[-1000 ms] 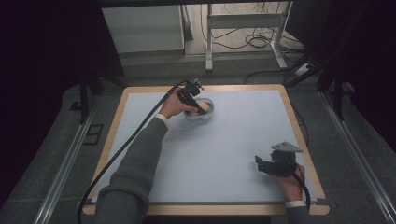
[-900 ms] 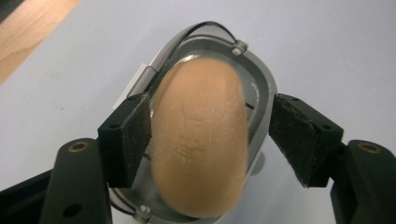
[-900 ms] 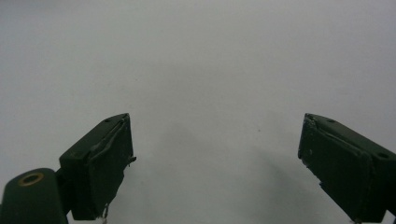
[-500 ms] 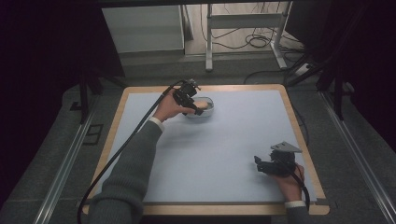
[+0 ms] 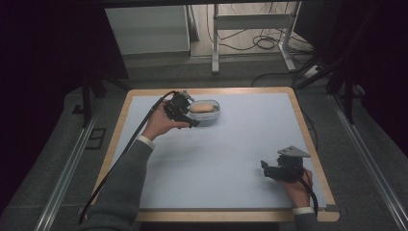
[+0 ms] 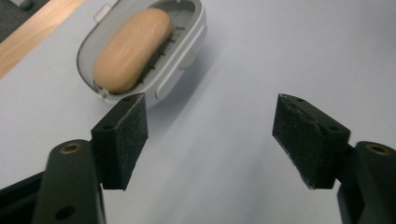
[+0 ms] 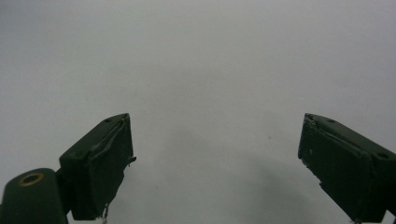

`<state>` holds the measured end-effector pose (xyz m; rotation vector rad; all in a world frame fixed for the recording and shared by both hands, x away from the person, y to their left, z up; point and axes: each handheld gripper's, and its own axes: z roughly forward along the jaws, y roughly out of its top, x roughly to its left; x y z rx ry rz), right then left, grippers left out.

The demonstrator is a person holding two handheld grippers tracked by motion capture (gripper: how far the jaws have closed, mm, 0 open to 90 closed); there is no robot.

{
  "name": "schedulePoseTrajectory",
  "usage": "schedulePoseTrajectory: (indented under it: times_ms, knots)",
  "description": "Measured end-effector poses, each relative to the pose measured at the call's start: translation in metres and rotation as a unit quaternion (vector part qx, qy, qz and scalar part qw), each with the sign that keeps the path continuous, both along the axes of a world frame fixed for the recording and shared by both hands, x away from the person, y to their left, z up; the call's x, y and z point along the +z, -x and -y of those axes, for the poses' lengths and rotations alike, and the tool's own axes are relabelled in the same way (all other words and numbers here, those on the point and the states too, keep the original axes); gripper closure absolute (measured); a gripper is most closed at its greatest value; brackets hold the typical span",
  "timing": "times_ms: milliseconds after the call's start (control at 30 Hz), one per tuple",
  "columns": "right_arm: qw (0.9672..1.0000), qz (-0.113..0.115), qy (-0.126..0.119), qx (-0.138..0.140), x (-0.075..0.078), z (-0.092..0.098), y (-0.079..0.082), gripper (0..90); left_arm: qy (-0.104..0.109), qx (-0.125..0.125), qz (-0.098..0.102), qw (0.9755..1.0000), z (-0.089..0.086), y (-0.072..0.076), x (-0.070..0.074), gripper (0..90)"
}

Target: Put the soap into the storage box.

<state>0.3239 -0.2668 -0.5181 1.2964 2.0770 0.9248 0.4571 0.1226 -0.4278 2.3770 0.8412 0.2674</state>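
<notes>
Since a second ago the left gripper (image 5: 185, 114) has drawn back leftward from the soap dish (image 5: 206, 109) at the table's (image 5: 221, 159) far middle; its jaws have just been opening and stand wide, empty. The tan soap (image 6: 133, 49) lies in the dish. At the near right, the right gripper (image 5: 269, 169) is unmoved, wide open, empty.
</notes>
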Motion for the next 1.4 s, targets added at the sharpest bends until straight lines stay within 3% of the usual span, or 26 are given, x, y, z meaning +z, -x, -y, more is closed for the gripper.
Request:
schedulePoseTrajectory:
  times_ms: [100, 167, 433, 633, 867, 1267, 1333, 1400]
  knots:
    - [1.0, 0.001, -0.002, 0.0, 0.0, 0.0, 0.0, 10.2, 0.01, 0.009, 0.003, 0.9999, -0.009, 0.012, -0.003, 25.4]
    - [1.0, 0.0, -0.003, 0.0, 0.0, 0.0, 0.001, 10.2, 0.014, 0.023, 0.018, 0.9995, -0.017, 0.021, -0.005, 25.6]
    - [1.0, 0.005, -0.004, -0.002, 0.003, 0.002, 0.002, 10.2, 0.029, 0.047, 0.022, 0.9982, -0.048, 0.056, -0.014, 25.2]
    - [1.0, 0.006, -0.003, -0.002, 0.004, 0.001, 0.003, 10.2, 0.05, 0.066, 0.031, 0.9961, -0.069, 0.088, -0.031, 24.8]
    - [1.0, 0.006, -0.004, -0.006, 0.005, 0.003, 0.005, 10.2, 0.067, 0.089, 0.02, 0.9936, -0.09, 0.12, -0.057, 24.3]
    - [0.9999, 0.012, -0.006, -0.005, 0.006, 0.006, 0.006, 10.2, 0.072, 0.119, -0.015, 0.9902, -0.109, 0.138, -0.09, 22.6]
    - [0.9999, 0.013, -0.005, -0.004, 0.007, 0.007, 0.005, 10.2, 0.062, 0.124, -0.013, 0.9903, -0.109, 0.138, -0.091, 22.6]
    - [0.9999, 0.014, -0.007, -0.004, 0.007, 0.007, 0.005, 10.2, 0.068, 0.125, -0.011, 0.9898, -0.109, 0.138, -0.09, 22.7]
